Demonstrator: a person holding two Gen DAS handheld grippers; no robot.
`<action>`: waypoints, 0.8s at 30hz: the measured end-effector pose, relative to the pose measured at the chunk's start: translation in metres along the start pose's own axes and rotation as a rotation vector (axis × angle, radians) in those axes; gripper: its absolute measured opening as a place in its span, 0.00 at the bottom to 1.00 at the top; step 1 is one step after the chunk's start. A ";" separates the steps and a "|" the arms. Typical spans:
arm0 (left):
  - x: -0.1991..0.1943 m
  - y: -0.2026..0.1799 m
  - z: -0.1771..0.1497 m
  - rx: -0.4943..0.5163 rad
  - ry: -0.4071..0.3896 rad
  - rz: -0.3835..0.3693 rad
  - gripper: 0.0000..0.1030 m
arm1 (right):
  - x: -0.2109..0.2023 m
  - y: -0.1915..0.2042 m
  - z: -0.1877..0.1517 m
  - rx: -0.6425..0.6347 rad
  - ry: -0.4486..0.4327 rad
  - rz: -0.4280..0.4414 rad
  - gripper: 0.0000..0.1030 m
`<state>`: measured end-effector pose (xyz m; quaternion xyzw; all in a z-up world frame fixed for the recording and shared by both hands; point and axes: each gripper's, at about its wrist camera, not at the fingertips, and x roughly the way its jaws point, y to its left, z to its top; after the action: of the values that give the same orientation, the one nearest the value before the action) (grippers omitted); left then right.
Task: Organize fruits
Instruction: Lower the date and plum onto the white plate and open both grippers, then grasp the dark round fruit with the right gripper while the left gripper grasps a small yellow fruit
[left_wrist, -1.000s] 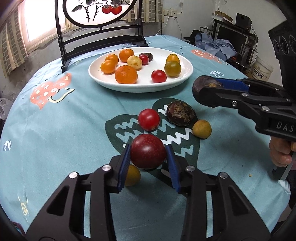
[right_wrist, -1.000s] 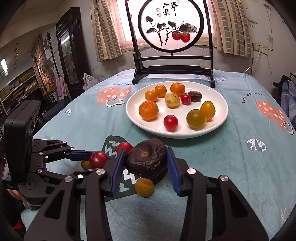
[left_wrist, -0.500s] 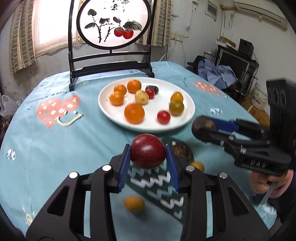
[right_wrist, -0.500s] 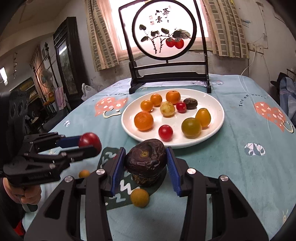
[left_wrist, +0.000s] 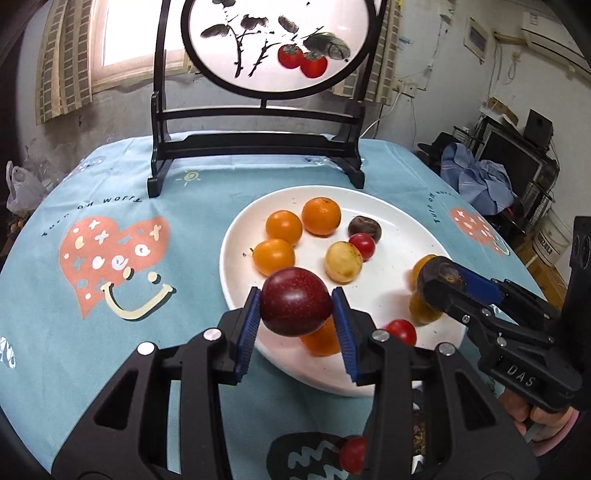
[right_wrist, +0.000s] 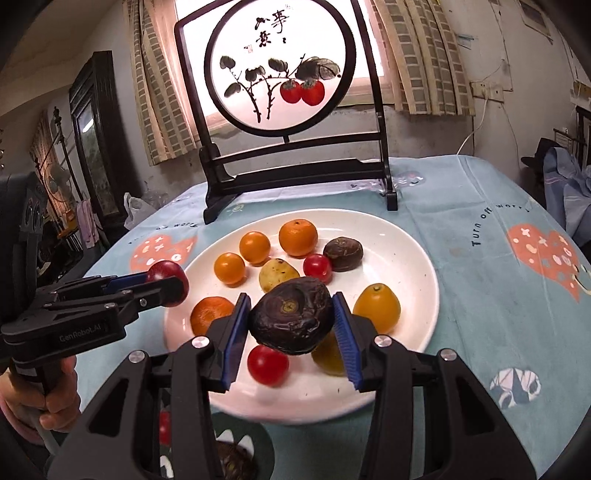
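Observation:
My left gripper (left_wrist: 295, 306) holds a dark red plum (left_wrist: 295, 301) between its blue pads, above the near left rim of the white plate (left_wrist: 391, 229); its jaws are opening. My right gripper (right_wrist: 291, 314) grips a wrinkled dark purple fruit (right_wrist: 291, 314) over the plate's (right_wrist: 399, 254) near middle, and its jaws are opening too. Each gripper shows in the other's view: the right gripper (left_wrist: 439, 280) over the plate's right side, the left gripper (right_wrist: 168, 282) at its left rim. Several oranges, cherry tomatoes, yellow fruits and a dark fruit lie on the plate.
A black-framed round painted screen (left_wrist: 258, 144) stands on the blue tablecloth behind the plate. A cherry tomato (left_wrist: 352, 452) and another dark fruit (right_wrist: 232, 461) lie on the cloth near me. A person's hand (right_wrist: 55, 402) grips the left handle.
Both grippers have carried their fruits forward from the near cloth to above the plate. The plate and screen now appear much closer, and the pads stand slightly wider apart.

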<state>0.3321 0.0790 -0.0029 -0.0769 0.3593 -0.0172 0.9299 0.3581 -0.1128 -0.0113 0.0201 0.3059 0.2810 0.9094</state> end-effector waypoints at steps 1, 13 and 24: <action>-0.004 0.002 0.001 -0.015 -0.011 0.008 0.73 | -0.003 0.000 0.000 0.009 -0.001 0.007 0.53; -0.081 0.022 -0.035 -0.088 -0.079 0.064 0.98 | -0.048 0.032 -0.037 -0.060 0.099 0.124 0.55; -0.094 0.033 -0.095 -0.082 -0.016 0.172 0.98 | -0.041 0.058 -0.071 -0.205 0.200 0.076 0.55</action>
<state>0.1978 0.1078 -0.0146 -0.0839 0.3575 0.0778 0.9269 0.2615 -0.0953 -0.0347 -0.0894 0.3639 0.3453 0.8604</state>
